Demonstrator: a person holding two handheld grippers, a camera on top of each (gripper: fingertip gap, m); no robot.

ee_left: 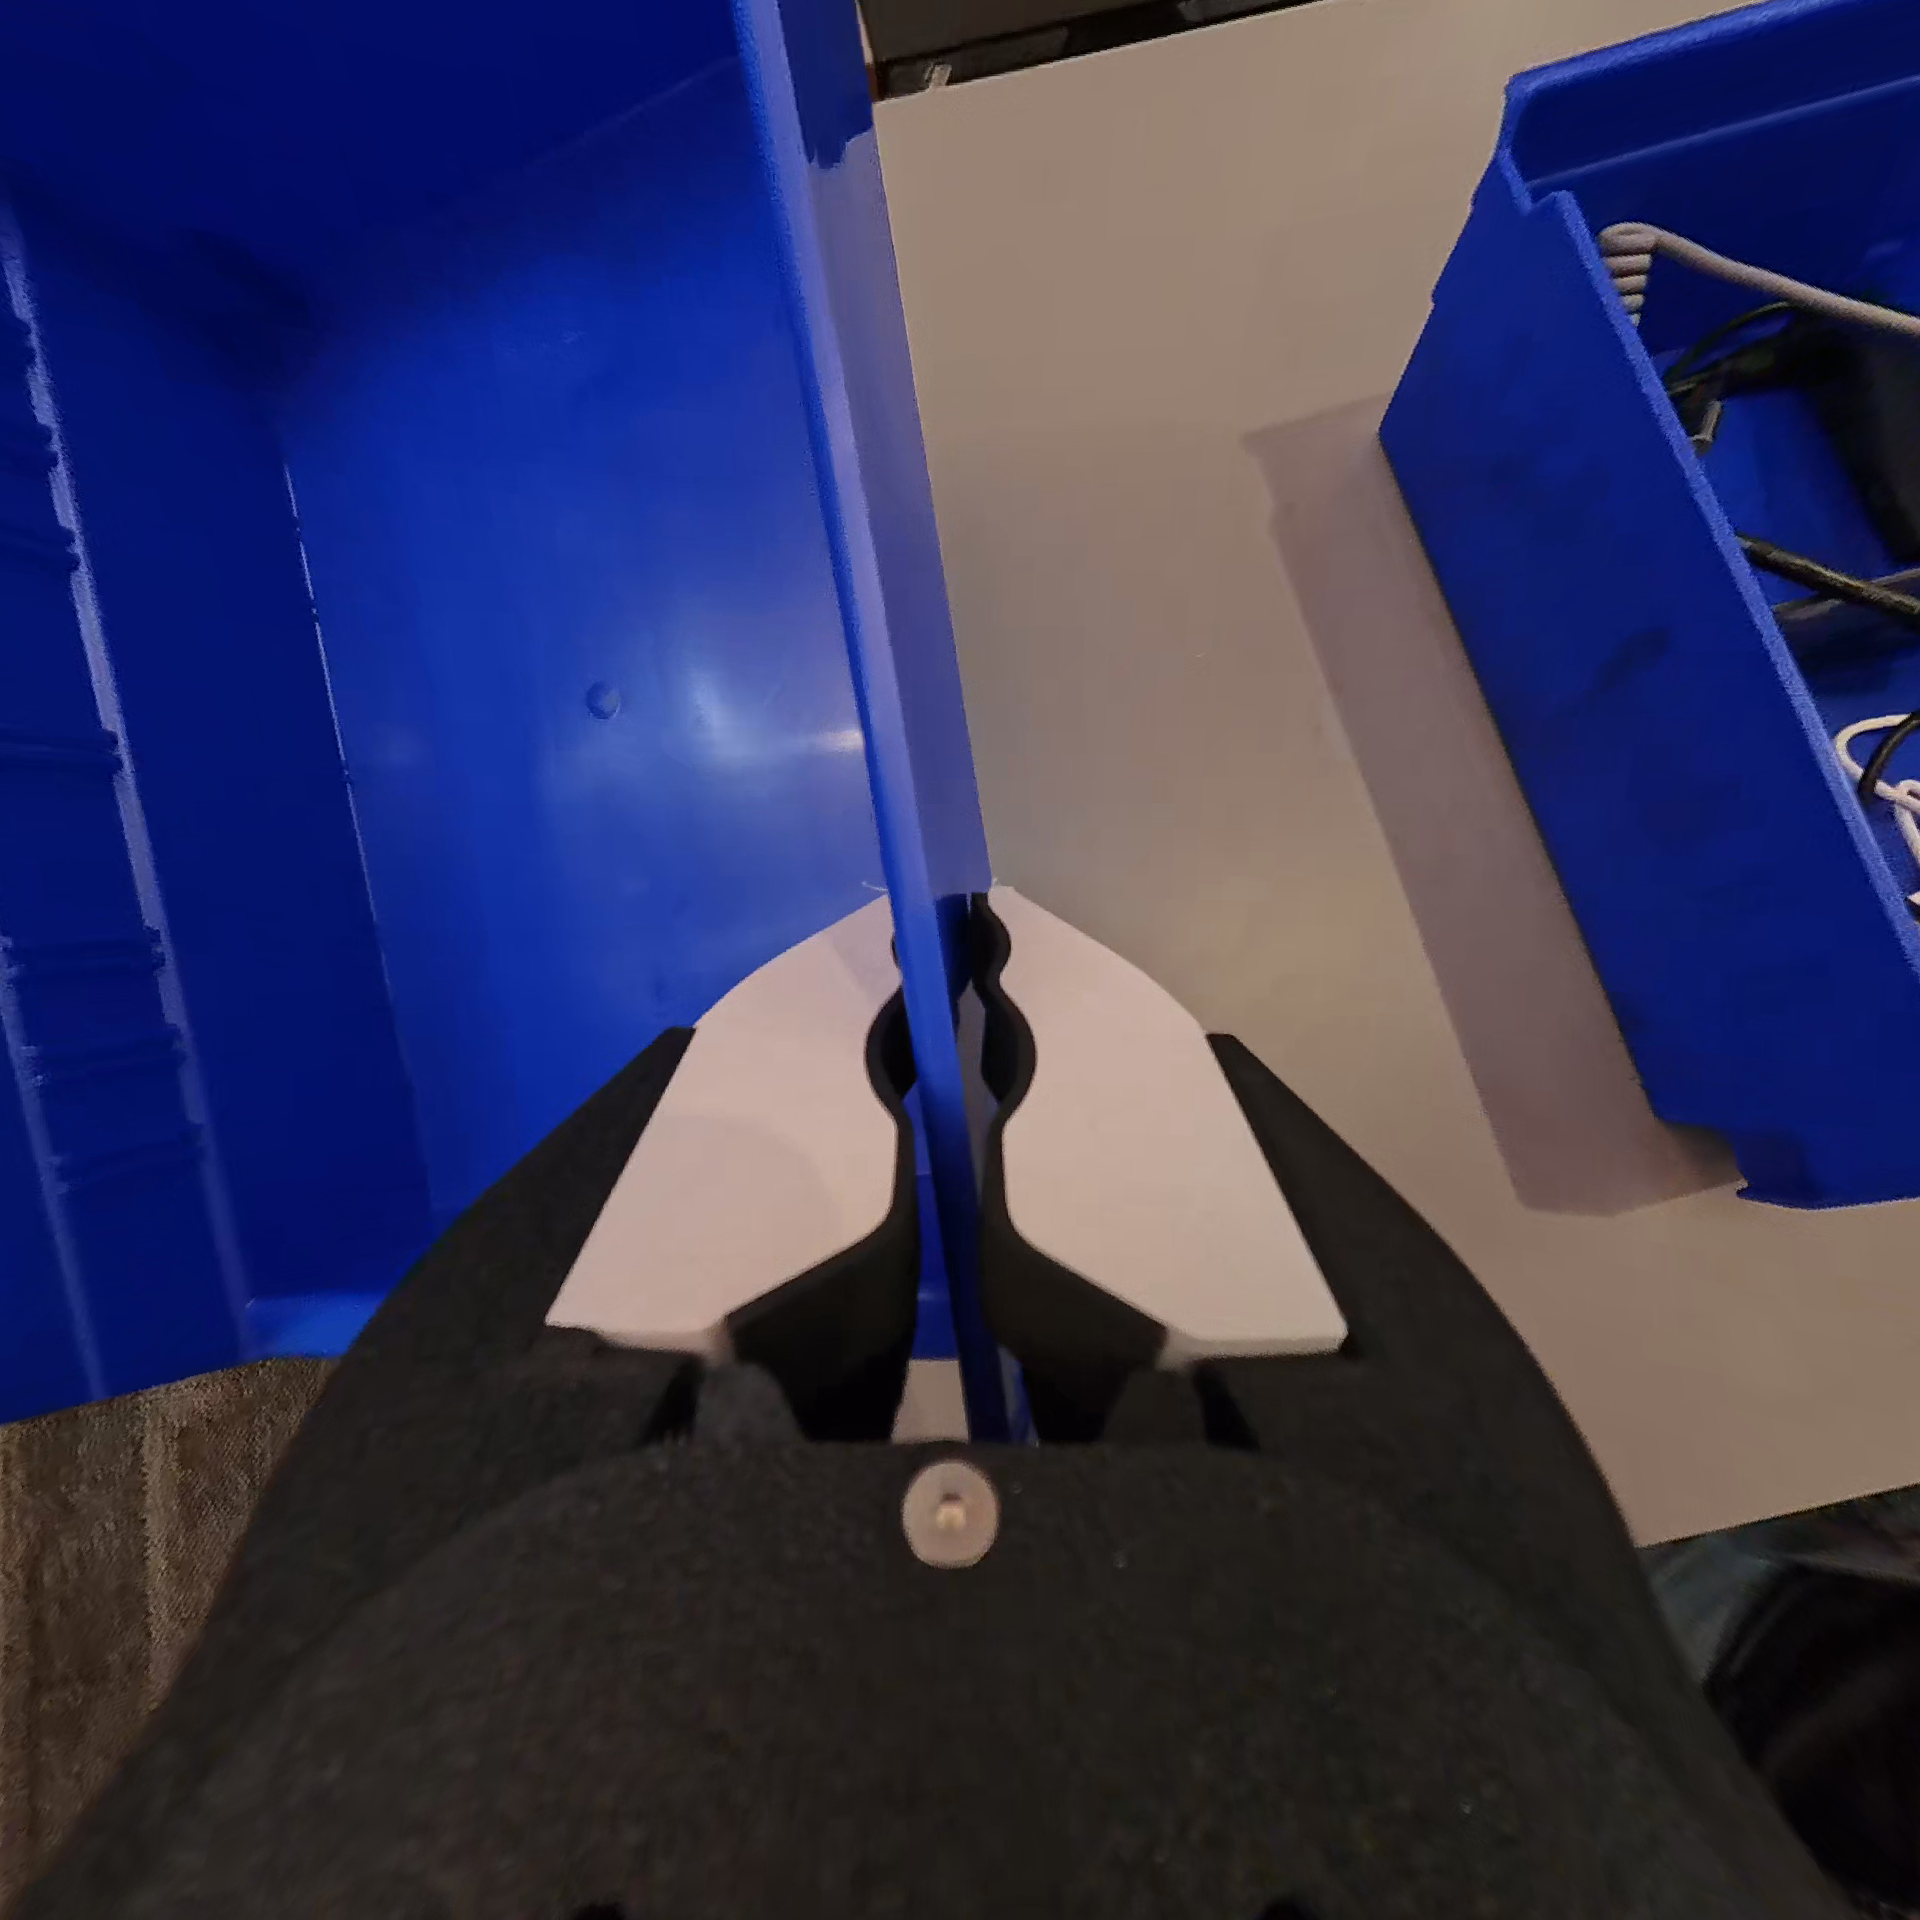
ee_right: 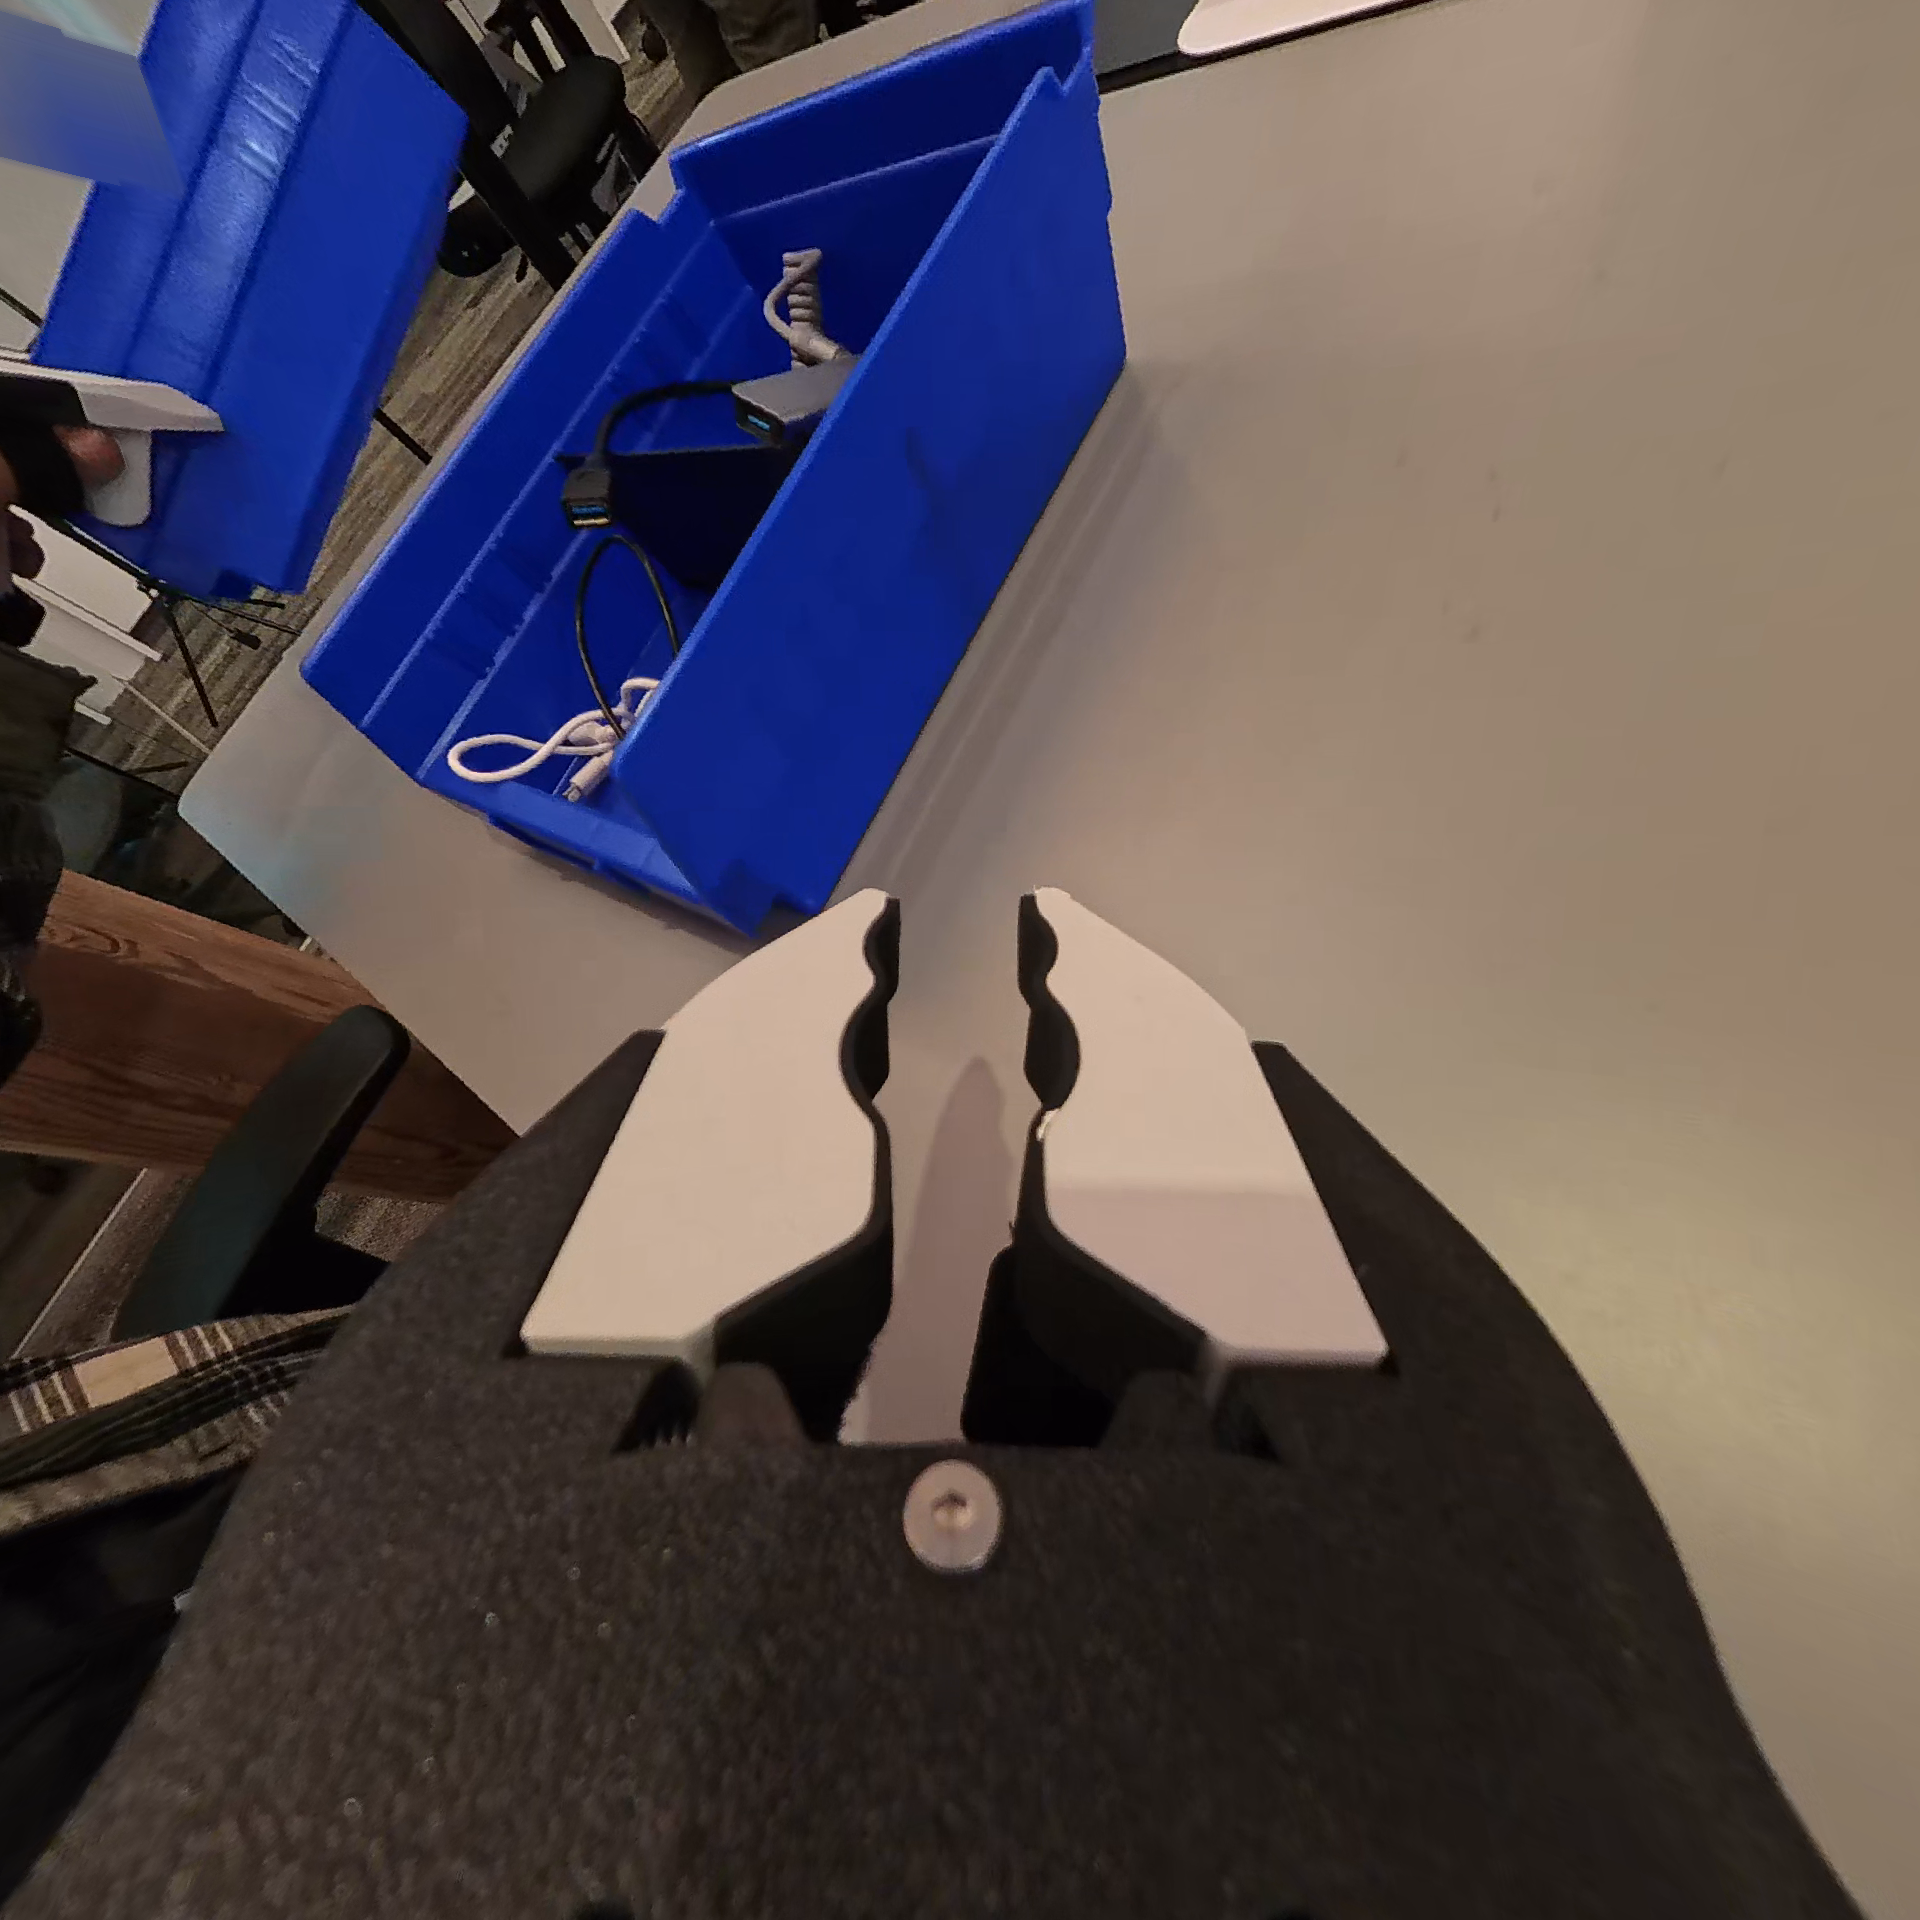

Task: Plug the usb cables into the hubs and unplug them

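Observation:
My left gripper (ee_left: 940,925) is shut on the side wall of an empty blue bin (ee_left: 468,623), one finger inside and one outside. In the right wrist view this bin (ee_right: 260,260) hangs at the far left, past the table edge. A second blue bin (ee_right: 883,520) stands on the table; it holds a grey hub (ee_right: 790,400) with a coiled grey cable (ee_right: 795,301), a black USB cable (ee_right: 587,499) and a white cable (ee_right: 540,748). This bin also shows in the left wrist view (ee_left: 1662,727). My right gripper (ee_right: 961,914) is open a little and empty, just in front of that bin's near corner.
The grey table (ee_right: 1455,727) stretches to the right of the second bin. Its left edge (ee_right: 239,821) drops to carpet. A wooden surface (ee_right: 156,1039) and a black chair arm (ee_right: 281,1143) lie at the lower left. A person's checked sleeve (ee_right: 156,1392) is near my right gripper. The tips of one gripper are about 50 cm away from the tips of the other.

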